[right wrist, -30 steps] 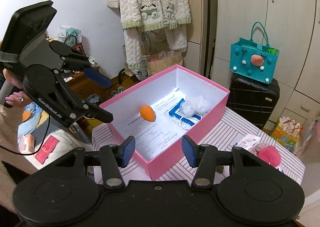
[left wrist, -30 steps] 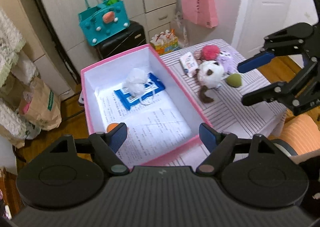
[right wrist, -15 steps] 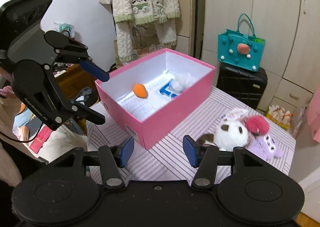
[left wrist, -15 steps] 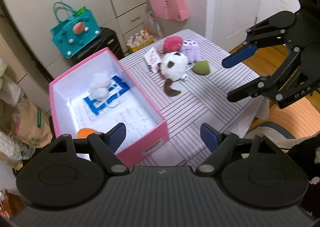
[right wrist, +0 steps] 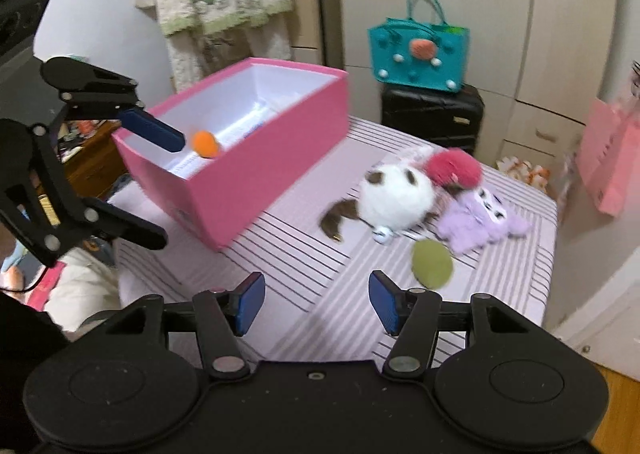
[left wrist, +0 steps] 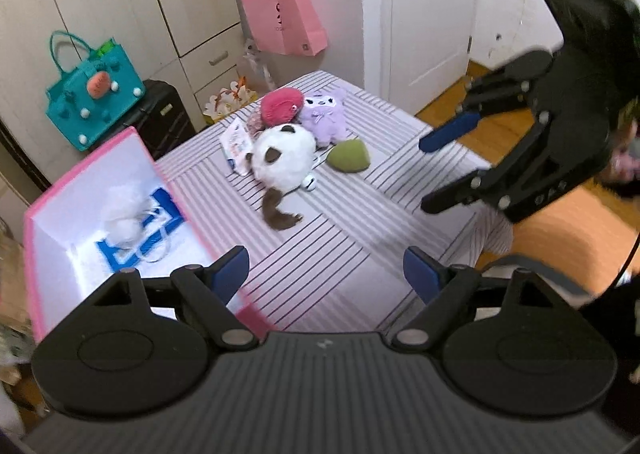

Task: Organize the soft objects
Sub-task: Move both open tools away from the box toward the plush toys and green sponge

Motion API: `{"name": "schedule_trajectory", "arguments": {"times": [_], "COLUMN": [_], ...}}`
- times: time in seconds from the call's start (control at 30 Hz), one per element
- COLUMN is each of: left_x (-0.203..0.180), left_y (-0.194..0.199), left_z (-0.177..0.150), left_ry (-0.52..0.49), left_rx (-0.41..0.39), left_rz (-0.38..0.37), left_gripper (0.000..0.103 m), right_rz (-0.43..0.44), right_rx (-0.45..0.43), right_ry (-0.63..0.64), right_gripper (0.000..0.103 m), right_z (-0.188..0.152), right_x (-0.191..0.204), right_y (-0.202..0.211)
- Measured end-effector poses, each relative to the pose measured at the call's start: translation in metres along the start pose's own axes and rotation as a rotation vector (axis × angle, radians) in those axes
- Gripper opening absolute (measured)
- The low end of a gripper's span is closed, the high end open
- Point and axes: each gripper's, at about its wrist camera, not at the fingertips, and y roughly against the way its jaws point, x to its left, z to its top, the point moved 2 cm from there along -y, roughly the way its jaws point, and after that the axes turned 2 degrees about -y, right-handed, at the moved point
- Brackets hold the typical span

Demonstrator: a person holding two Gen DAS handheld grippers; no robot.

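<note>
left tongs (left wrist: 324,274): apart, just widening, empty | right tongs (right wrist: 317,302): apart, just widening, empty

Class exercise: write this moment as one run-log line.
left claw: open, empty | right claw: open, empty, jaws just opening | green sponge: on table | pink box: holds orange sponge

Striped table (left wrist: 340,254), pink box (right wrist: 240,182), plush toys (left wrist: 284,158), green sponge (left wrist: 349,156)
</note>
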Motion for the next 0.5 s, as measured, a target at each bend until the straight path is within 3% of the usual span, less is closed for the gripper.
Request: {"name": "schedule_trajectory", "arguments": {"times": [0.23,0.5], "left_x": [0.006,-0.006], "left_y": [-0.038,-0.083], "left_z": [0.009,0.020], "left_ry": [0.156,0.219], "left_rx": [-0.088,-0.186], "left_rz": [-0.028,-0.018], "left_gripper": [0.084,0.084], "right_rz": [-0.055,-0.085], "right_rx": [-0.015,-0.060], "right_ry": [0.013,-0.007], "right_gripper": [0.063,0.064], "right_z": [-0.019,-0.023], "right_x": [-0.031,-0.078], "right_y": [-0.019,-0.031]}}
